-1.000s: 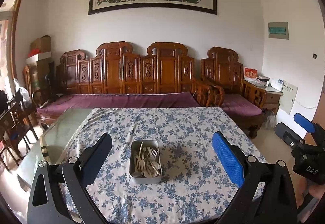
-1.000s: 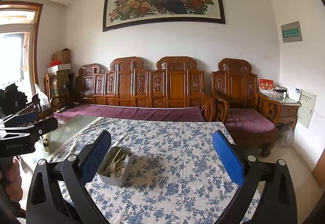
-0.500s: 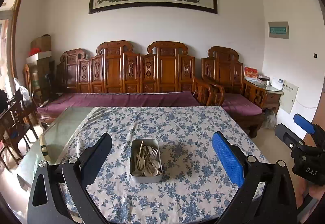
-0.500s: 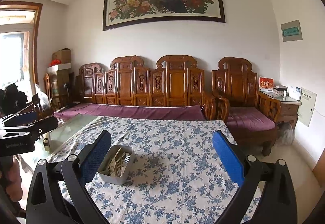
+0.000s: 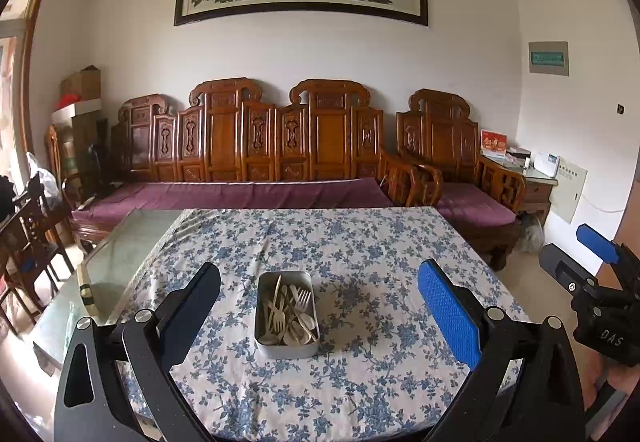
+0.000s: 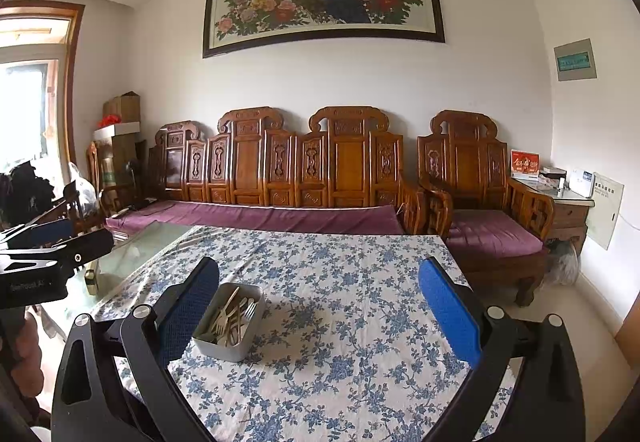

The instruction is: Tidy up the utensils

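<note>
Two grippers hang above a table (image 5: pixel 360 394) covered in a blue-flowered cloth (image 5: pixel 360 242), both aimed level across it toward a carved wooden bench (image 5: pixel 280 145) with a purple cushion.

Going left to right in the left wrist view: the left gripper (image 5: pixel 319 308) has its fingers spread wide, with nothing between them. Its left finger (image 5: pixel 192 306) shows its dark back, and beyond it, further left, lies a bare glass strip of the table. Between the two fingers, nearer the left one, a metal tin (image 5: pixel 287 350) sits on the cloth with its long side running away from the camera. A jumble of pale forks and spoons (image 5: pixel 288 312) lies inside it. The fingers touch neither the tin nor the cloth. The right finger (image 5: pixel 448 316) shows its blue pad. Past it, at the right edge, the right gripper (image 5: pixel 576 254) is held alongside, its blue pad and dark finger pointing the same way, off the table's right side.

In the right wrist view, the left gripper (image 6: pixel 52 242) sits at the far left edge, beside the glass strip. The right gripper (image 6: pixel 319 306) is likewise wide open and holds nothing. The tin (image 6: pixel 229 322) lies just inside its left finger (image 6: pixel 188 314), partly hidden behind it and angled. From there to the right finger (image 6: pixel 450 318) there is only flowered cloth. Beyond that finger stands a wooden armchair (image 6: pixel 480 193).
</note>
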`<state>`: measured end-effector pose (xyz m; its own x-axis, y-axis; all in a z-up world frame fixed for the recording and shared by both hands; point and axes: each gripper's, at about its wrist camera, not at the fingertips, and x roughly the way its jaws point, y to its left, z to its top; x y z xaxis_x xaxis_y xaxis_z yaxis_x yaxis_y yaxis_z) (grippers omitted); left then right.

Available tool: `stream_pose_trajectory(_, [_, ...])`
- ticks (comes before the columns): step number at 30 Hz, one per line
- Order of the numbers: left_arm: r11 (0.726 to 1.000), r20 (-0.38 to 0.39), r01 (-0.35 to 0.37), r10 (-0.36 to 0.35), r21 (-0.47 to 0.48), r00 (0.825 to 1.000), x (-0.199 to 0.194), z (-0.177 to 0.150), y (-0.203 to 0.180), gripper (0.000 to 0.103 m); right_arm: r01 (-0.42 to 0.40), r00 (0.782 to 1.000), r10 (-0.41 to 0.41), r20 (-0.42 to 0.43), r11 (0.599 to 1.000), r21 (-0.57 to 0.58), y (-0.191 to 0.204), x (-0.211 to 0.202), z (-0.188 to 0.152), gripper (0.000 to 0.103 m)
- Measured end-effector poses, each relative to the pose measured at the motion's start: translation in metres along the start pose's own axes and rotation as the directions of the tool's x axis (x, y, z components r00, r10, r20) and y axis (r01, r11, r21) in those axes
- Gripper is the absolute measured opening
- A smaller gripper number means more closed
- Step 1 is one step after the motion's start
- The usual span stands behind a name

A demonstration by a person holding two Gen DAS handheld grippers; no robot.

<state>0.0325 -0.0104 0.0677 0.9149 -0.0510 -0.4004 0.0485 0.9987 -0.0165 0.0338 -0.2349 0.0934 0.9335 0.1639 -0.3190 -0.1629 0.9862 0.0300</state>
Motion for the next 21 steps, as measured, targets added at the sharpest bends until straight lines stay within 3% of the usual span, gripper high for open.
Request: stream_pose_trajectory(21, [1.0, 0.0, 0.002, -0.002, 0.006, 1.0, -0.0021, -0.0034, -0.0027, 0.095, -0.001, 1.0, 0.001, 0.0, 1.0, 0.0, -0.0007, 0.0, -0.0005, 0.1])
